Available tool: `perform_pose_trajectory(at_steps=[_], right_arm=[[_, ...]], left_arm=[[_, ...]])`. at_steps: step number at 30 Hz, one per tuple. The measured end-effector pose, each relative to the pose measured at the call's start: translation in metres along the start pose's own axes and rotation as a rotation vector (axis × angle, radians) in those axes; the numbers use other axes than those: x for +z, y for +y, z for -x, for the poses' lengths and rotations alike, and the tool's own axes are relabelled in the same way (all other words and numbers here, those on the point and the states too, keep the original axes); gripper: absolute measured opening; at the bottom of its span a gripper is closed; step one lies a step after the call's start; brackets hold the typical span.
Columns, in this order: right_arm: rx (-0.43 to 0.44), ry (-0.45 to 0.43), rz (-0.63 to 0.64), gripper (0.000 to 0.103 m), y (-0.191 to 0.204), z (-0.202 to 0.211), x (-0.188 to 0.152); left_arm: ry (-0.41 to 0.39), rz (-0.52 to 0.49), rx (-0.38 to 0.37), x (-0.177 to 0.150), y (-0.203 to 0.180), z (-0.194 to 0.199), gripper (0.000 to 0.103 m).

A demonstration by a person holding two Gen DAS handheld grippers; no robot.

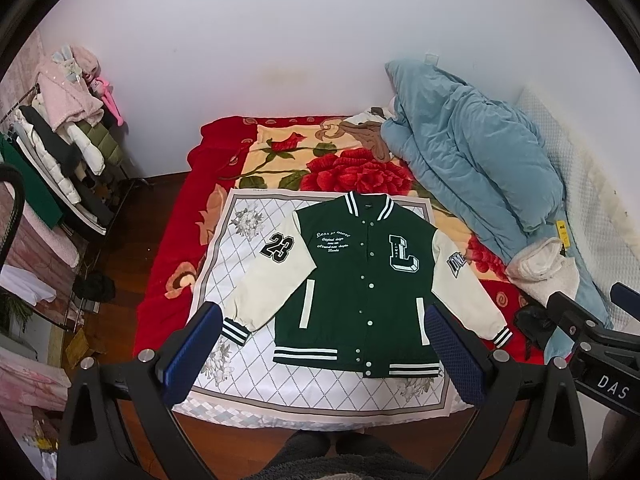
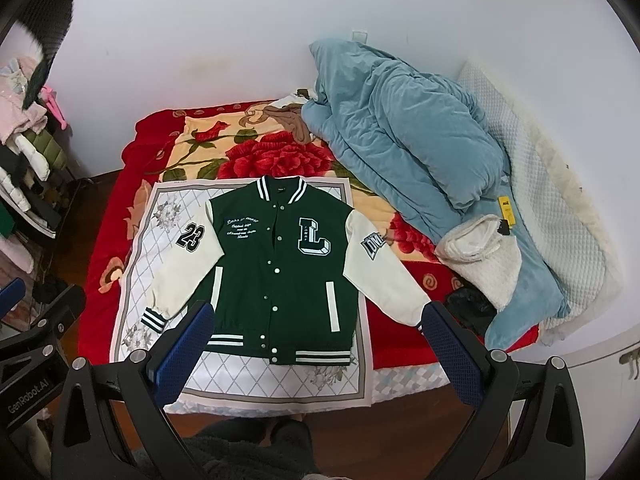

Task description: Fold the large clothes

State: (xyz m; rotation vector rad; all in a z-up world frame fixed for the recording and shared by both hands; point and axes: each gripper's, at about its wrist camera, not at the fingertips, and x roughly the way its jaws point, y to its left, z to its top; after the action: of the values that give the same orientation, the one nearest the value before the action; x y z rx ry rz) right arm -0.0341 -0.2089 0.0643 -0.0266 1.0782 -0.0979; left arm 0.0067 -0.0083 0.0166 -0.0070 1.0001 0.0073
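The green varsity jacket (image 1: 356,280) lies flat and face up on a white diamond-patterned cloth (image 1: 248,264) spread over the bed (image 1: 168,248), straight ahead of and below both grippers. It is snapped shut down the front, collar at the far end, hem nearest the grippers, and both cream sleeves angle outward and down. The sleeve with the "23" patch (image 1: 276,249) lies ahead of the left gripper (image 1: 324,356), its striped cuff just beside the inner face of that gripper's left finger. The other sleeve runs off the cloth onto the red floral blanket (image 2: 256,152), its cuff hidden behind the right-hand finger of the right gripper (image 2: 320,352).

Both grippers hang above the near edge of the bed with jaws spread wide and nothing between them; neither touches the jacket.

As I judge it, folding has not begun: the garment is only laid out and smoothed. The sleeves remain to be brought across the body, then the body folded. Beyond the jacket to the right a rumpled blue duvet (image 2: 408,136) is piled up, clear of the work.
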Motion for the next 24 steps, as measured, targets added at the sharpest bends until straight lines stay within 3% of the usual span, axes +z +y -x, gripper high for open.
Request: perform_pose_trajectory(at_steps=[24], right_arm=[[0.012, 0.006, 0.001, 0.103, 0.0098, -0.0002, 0.0014]], left_arm=[[-0.008, -0.006, 0.005, 0.0026, -0.0028, 0.0071, 0.103]])
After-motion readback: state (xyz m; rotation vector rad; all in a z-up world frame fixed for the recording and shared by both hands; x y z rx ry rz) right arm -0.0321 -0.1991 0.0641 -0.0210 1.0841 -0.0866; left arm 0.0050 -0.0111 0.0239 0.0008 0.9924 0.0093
